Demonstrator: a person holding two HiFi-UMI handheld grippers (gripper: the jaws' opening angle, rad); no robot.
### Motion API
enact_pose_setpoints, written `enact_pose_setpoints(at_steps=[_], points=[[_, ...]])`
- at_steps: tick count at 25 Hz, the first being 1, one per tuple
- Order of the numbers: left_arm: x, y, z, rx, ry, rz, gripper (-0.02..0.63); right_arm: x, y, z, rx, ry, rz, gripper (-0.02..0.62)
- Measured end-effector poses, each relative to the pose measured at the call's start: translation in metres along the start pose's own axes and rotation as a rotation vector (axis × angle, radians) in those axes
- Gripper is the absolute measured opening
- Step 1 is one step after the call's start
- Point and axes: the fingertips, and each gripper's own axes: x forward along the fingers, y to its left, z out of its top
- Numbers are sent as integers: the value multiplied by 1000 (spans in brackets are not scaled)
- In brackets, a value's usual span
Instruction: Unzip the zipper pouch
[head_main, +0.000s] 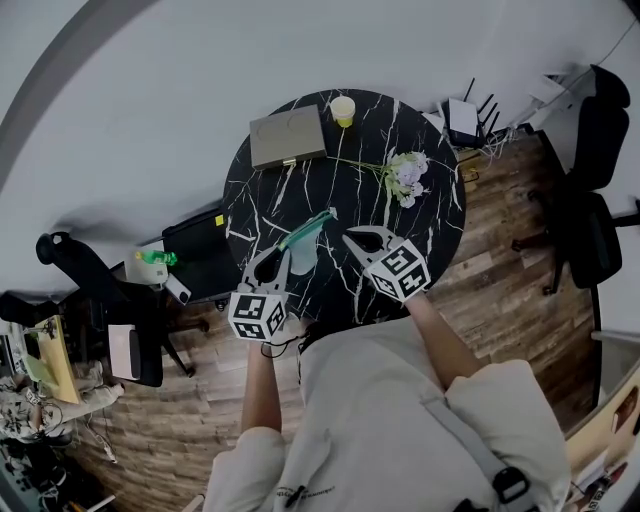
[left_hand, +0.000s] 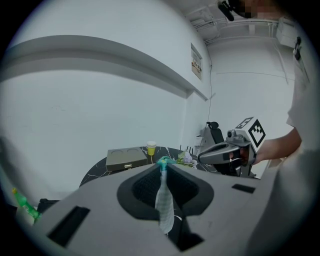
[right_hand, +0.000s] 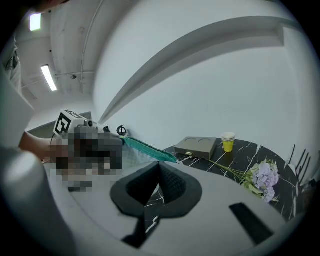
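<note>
A translucent mesh pouch (head_main: 303, 240) with a teal zipper edge is held up over the black marble table (head_main: 430, 235). My left gripper (head_main: 285, 252) is shut on it. In the left gripper view the pouch (left_hand: 164, 200) hangs pinched between the jaws, with its teal top at the tips of the left gripper (left_hand: 162, 165). My right gripper (head_main: 350, 238) is shut, just right of the pouch's far end. In the right gripper view the teal zipper (right_hand: 145, 148) runs behind the tip of the right gripper (right_hand: 160, 164). Nothing shows between its pads.
At the table's far side stand an olive-grey box (head_main: 288, 137) and a yellow paper cup (head_main: 343, 110). A bunch of pale purple flowers (head_main: 405, 175) lies at the right. Office chairs (head_main: 590, 210) stand round the table on the wooden floor.
</note>
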Motion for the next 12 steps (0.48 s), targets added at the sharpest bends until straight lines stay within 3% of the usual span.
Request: enact_pose_setpoints(at_steps=[12], points=[[-1, 3, 3, -3, -4, 0, 52, 2, 2, 1, -3, 2, 9, 6]])
